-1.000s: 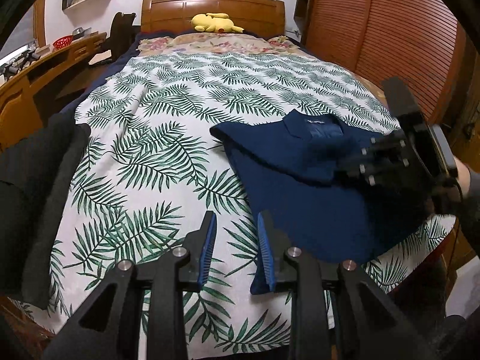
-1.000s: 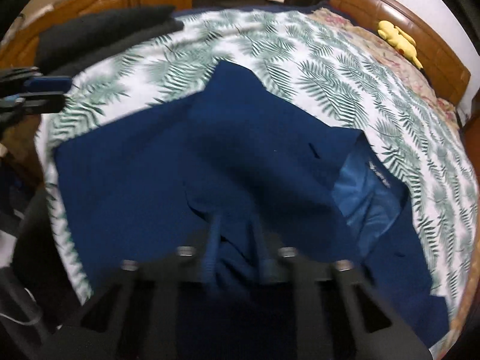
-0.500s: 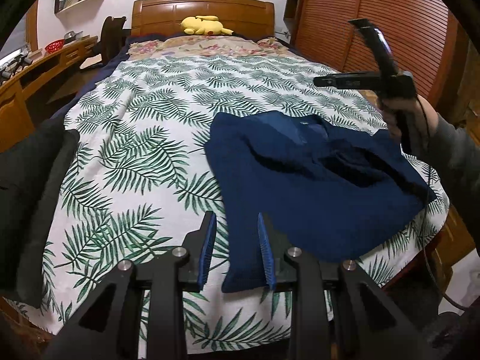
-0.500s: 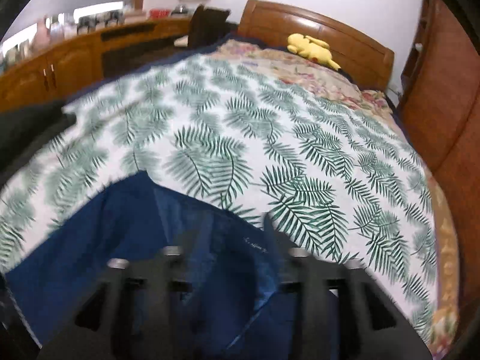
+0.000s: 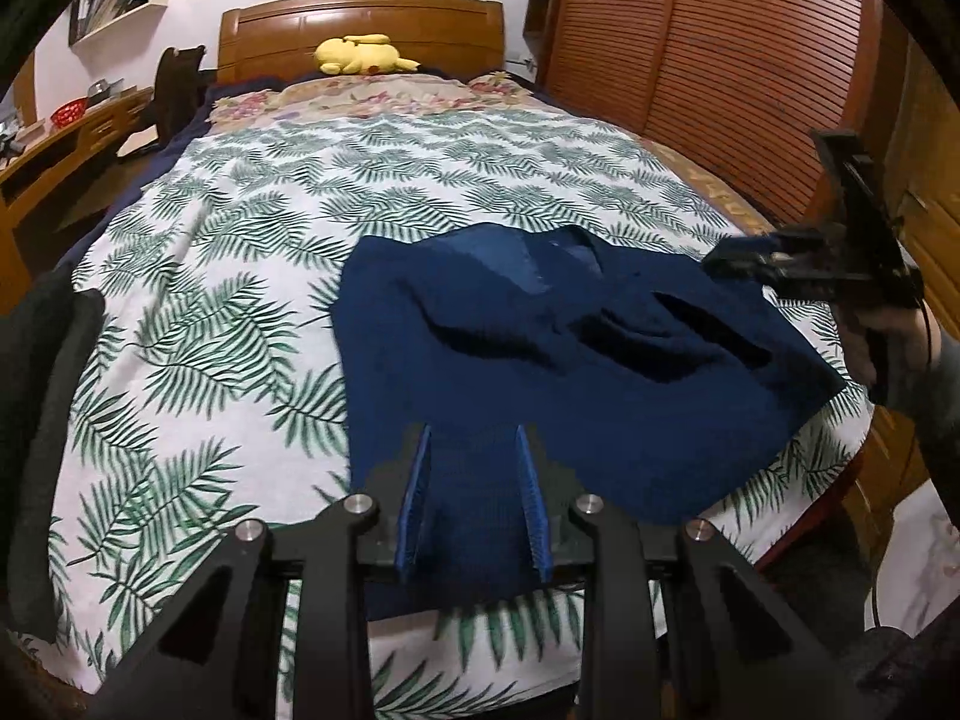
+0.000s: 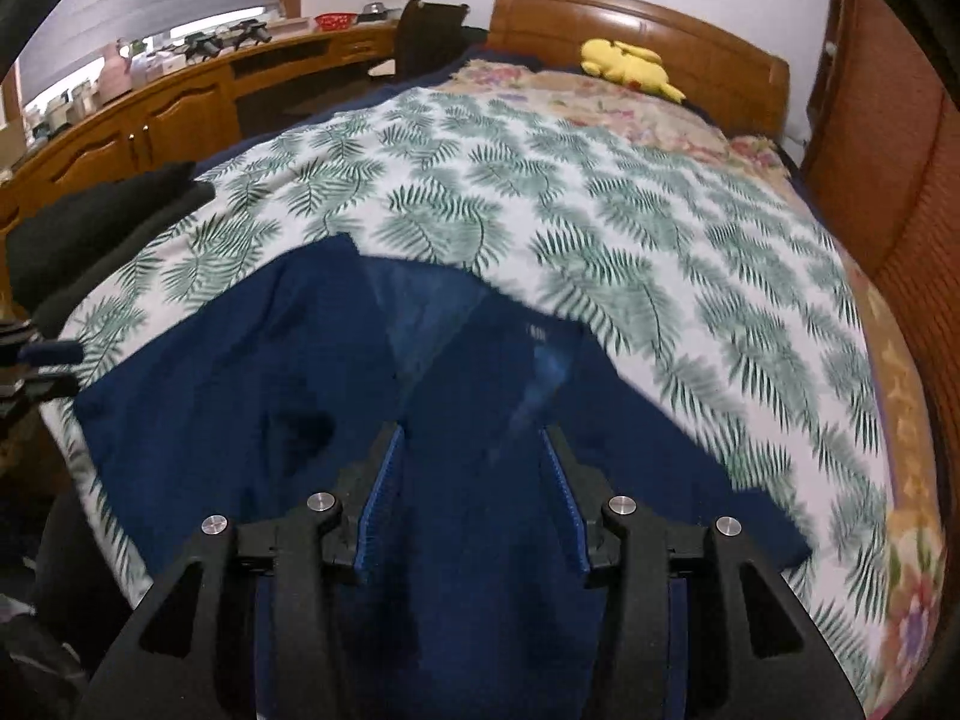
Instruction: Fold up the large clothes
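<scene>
A large navy blue garment point(image 5: 576, 360) lies rumpled on the near right part of the bed, its lighter blue lining showing at the collar. It also fills the near part of the right wrist view point(image 6: 372, 420). My left gripper point(image 5: 474, 498) is open and empty, hovering over the garment's near hem. My right gripper point(image 6: 474, 504) is open and empty above the garment's side; it also shows in the left wrist view point(image 5: 738, 258) at the bed's right edge.
The bed has a white sheet with green fern print point(image 5: 240, 300) and a wooden headboard point(image 5: 360, 24). A yellow plush point(image 5: 363, 54) lies at the head. Dark folded clothes point(image 5: 42, 420) lie at the left edge. A wooden desk point(image 6: 150, 120) runs left; a slatted wardrobe point(image 5: 720, 60) stands right.
My right gripper let go of the garment's fold, lifted away, then came back down to the garment's side, open. My left gripper moved right, from the sheet to over the hem.
</scene>
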{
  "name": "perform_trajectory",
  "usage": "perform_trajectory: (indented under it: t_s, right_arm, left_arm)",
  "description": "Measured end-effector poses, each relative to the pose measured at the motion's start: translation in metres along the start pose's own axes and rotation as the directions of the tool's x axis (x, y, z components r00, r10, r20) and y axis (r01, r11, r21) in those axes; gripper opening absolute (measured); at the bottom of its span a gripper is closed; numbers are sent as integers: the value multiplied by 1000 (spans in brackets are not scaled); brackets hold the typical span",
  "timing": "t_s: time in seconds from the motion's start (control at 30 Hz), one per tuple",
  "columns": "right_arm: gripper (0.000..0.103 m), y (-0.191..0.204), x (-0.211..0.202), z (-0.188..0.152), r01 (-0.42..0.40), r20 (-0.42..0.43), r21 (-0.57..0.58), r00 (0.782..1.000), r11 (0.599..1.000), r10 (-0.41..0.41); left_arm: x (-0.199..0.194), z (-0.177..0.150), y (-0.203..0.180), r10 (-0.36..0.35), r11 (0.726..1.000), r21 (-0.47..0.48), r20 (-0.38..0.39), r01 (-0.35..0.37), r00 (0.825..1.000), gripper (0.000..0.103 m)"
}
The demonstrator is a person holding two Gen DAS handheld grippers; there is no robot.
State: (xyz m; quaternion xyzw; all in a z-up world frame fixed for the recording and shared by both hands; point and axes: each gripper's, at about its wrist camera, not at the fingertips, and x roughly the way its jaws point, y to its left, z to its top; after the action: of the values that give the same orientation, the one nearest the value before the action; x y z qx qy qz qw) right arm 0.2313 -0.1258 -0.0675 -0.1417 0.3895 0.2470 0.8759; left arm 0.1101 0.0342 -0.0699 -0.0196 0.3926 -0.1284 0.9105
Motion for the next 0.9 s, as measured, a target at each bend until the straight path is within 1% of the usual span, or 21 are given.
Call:
perform_trajectory:
  t_s: [0.1,0.27,0.37,0.5,0.63,0.73,0.83,0.87,0.9]
  right_arm:
    - [55,-3,-9,-22,-2,-33,16,999,1000,2]
    - [57,-11,-13,-56,6,-94,51,996,999,-2]
    - [57,-19,-15,-69,5,-112,82,994,997,4]
    - [58,-20,-18,-79,-3,-127,96,992,995,15]
    - [58,-13,-12,-85,-17,-163,56,986,998,26]
    - [58,-11,4,-87,3,-202,7,979,1000,-1]
    - [58,-26,23,-85,2,-206,40,979,999,6]
    - [52,-32,28,-83,10,-210,58,978,998,2]
    - [29,-41,32,-79,19,-199,85,980,996,-1]
  left_arm:
    - [4,1,-7,-11,1000,12,-6,11,1000,27]
    - [10,2,-14,-23,1000,16,-12,23,1000,27]
    - [13,2,-17,-26,999,19,-18,26,1000,27]
    - [16,2,-18,-27,999,18,-23,28,999,27]
    - [18,0,-18,-27,999,18,-31,28,999,27]
    - [21,-1,-18,-29,999,17,-38,30,999,27]
    - [23,-2,-17,-30,999,10,-43,30,999,27]
    - [22,-2,-18,-30,999,10,-43,30,999,27]
    - [22,-3,-18,-29,999,13,-44,29,999,27]
